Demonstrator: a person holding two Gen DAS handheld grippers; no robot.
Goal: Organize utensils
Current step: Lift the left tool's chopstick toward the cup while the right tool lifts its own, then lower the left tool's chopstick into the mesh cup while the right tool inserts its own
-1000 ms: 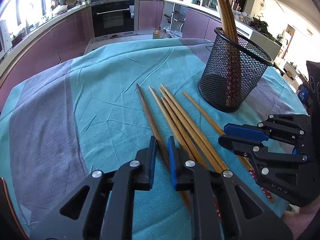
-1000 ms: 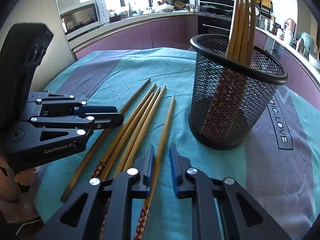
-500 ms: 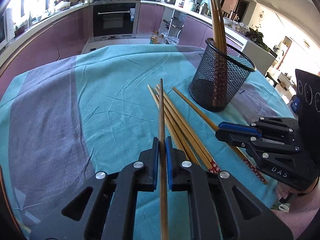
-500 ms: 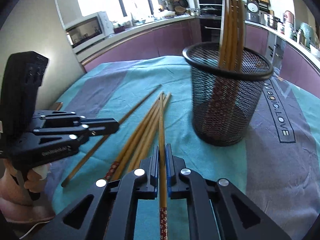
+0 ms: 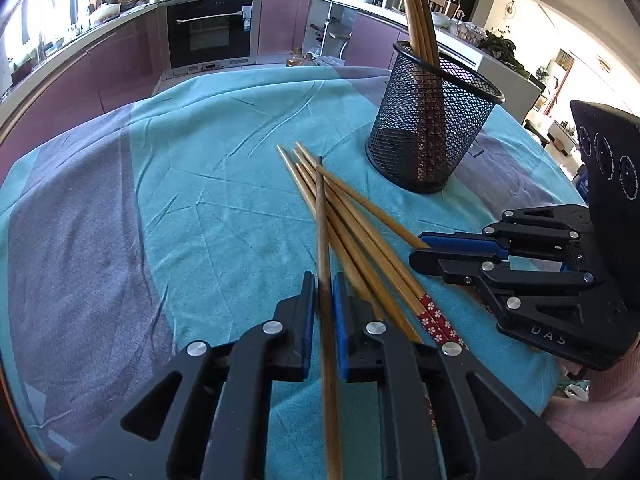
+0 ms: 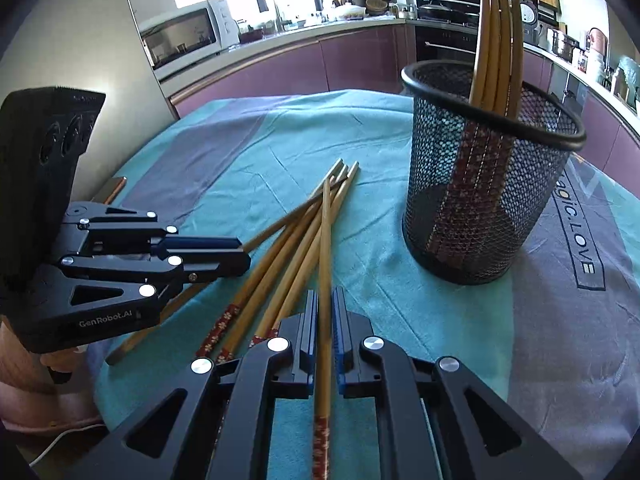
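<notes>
My left gripper (image 5: pixel 323 280) is shut on a dark brown chopstick (image 5: pixel 322 216) that points forward over the table. My right gripper (image 6: pixel 325 300) is shut on a lighter chopstick (image 6: pixel 326 232) with a red patterned end. Several more chopsticks (image 5: pixel 360 236) lie fanned on the teal cloth between the two grippers; they also show in the right wrist view (image 6: pixel 280 256). A black mesh holder (image 5: pixel 432 128) stands upright beyond them with several chopsticks standing in it, and also shows in the right wrist view (image 6: pixel 484 176). The right gripper shows at the right of the left wrist view (image 5: pixel 424 248).
The round table carries a teal and grey cloth (image 5: pixel 192 184). Purple kitchen cabinets and an oven (image 5: pixel 208 32) stand behind it. A microwave (image 6: pixel 184 40) sits on the counter to the left. The table edge curves close on the near side.
One second ago both grippers were open around chopsticks on the cloth. They have since shut on one chopstick each and lifted them slightly; the views have shifted a little closer to the holder.
</notes>
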